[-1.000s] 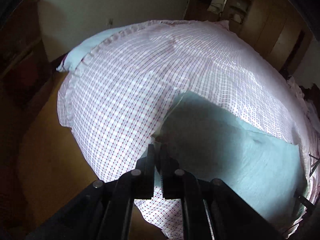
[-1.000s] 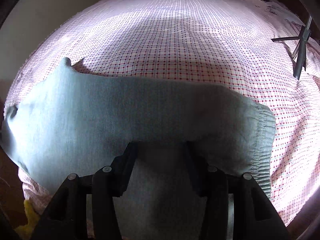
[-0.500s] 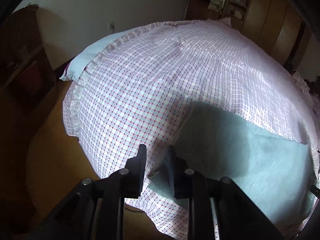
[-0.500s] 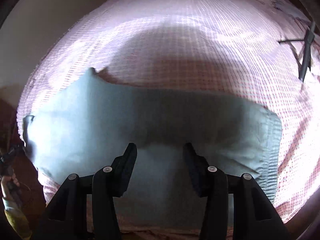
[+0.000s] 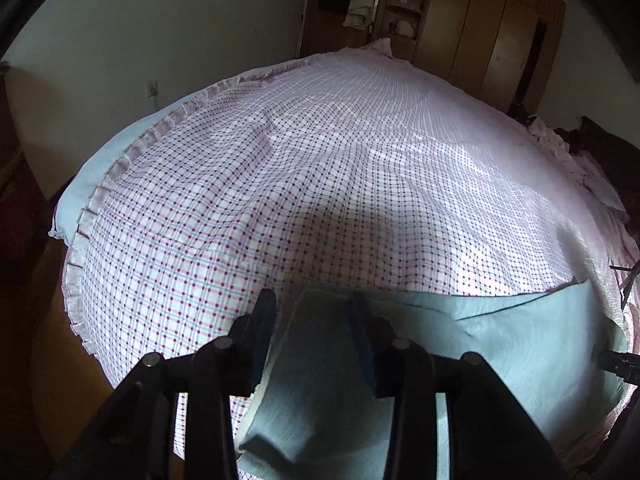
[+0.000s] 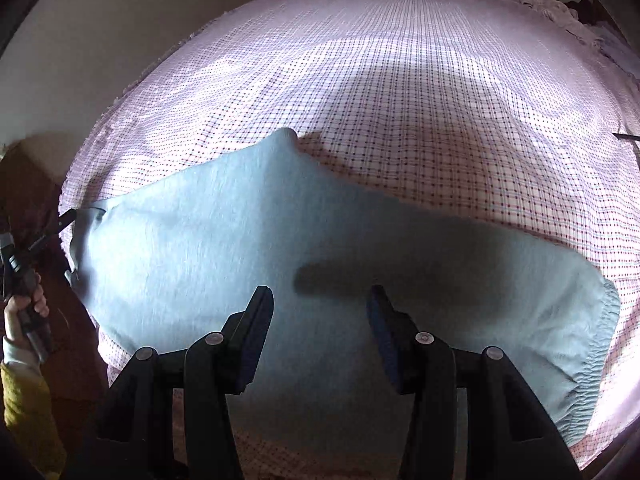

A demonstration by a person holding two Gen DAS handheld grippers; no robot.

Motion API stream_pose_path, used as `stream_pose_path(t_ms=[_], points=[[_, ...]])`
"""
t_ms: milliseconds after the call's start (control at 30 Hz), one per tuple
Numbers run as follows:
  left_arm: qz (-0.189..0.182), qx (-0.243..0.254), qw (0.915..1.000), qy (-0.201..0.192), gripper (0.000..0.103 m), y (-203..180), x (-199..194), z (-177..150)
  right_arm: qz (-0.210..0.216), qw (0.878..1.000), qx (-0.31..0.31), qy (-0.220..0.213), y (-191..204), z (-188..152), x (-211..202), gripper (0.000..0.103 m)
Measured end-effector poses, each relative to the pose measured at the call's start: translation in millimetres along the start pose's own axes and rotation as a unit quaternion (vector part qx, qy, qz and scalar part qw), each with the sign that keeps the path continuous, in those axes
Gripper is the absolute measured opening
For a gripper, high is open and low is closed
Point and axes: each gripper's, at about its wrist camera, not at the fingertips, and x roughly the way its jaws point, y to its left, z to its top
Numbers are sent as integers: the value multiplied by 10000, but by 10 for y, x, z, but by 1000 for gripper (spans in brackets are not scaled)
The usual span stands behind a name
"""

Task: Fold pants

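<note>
Here, both claws, left claw (image 5: 312,304) and right claw (image 6: 320,300), agape and empty above pants (image 6: 280,248).

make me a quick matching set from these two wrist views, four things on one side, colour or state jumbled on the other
Things:
1. pants
2. bedsheet
3. left gripper
4. right gripper

Colour or state:
A. pink and white check
B. open, low over the middle of the cloth
C. light blue, lying across the bed
D. open, at the end of the cloth

Pairs: 1-C, 2-A, 3-D, 4-B
</note>
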Motion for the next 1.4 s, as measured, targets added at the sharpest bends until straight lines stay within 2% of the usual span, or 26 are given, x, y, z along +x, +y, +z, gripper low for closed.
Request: stream_pose_path(t_ms=[100, 200, 400, 433, 467, 533, 600, 667, 733, 800, 933, 1000, 1167, 1333, 1400], points=[[-160, -105, 9998, 94, 39, 37, 84, -1, -104, 9998, 136, 137, -83, -58, 110, 42], [-239, -168, 9996, 19, 39, 43, 93, -14, -99, 9996, 198, 192, -124, -84, 189, 42], [-261, 90, 9994, -210, 38, -17, 1, -62, -269, 9994, 31, 217, -71, -99, 269, 44], [-259, 150, 9994, -174, 33, -29, 14, -66, -264, 9994, 25, 212, -64, -97, 268, 45], [-278, 191, 9994, -100, 21, -40, 15, -87, -254, 9995, 23, 199, -63, -101, 271, 46], [-227, 176, 9996, 31, 8, -43, 51, -114, -245, 9995, 30, 181, -54, -103, 272, 46], [-305, 44, 9995, 0, 4, -15, 42, -122, -235, 9996, 15, 146, -56, -113, 267, 46], [-349, -42, 9993, -136, 3, 15, -39, -115, -226, 9997, -13, 118, -52, -134, 267, 46], [-178, -23, 9993, -326, 3, 38, -149, -87, -231, 9997, -35, 100, -40, -136, 224, 46], [-151, -72, 9991, -384, 3, 84, -183, -27, -124, 9997, -175, -144, -2, -102, 90, 45], [-212, -197, 9995, -89, 3, 121, 35, 16, -103, 9967, -642, -480, 172, 114, -39, 45], [-104, -144, 9998, 1, 4, 87, 164, 3, -21, 9965, -680, -488, 222, 254, 12, 45], [108, -256, 9996, -27, 15, 101, 211, 14, 164, 9970, -653, -387, 338, 622, 352, 45], [432, -112, 9990, -52, 15, 93, -83, -10, -372, 9921, -1068, -533, 479, 808, 619, 48], [407, -49, 9991, -124, 16, 71, -268, -74, -353, 9936, -941, -514, 474, 838, 613, 49]])
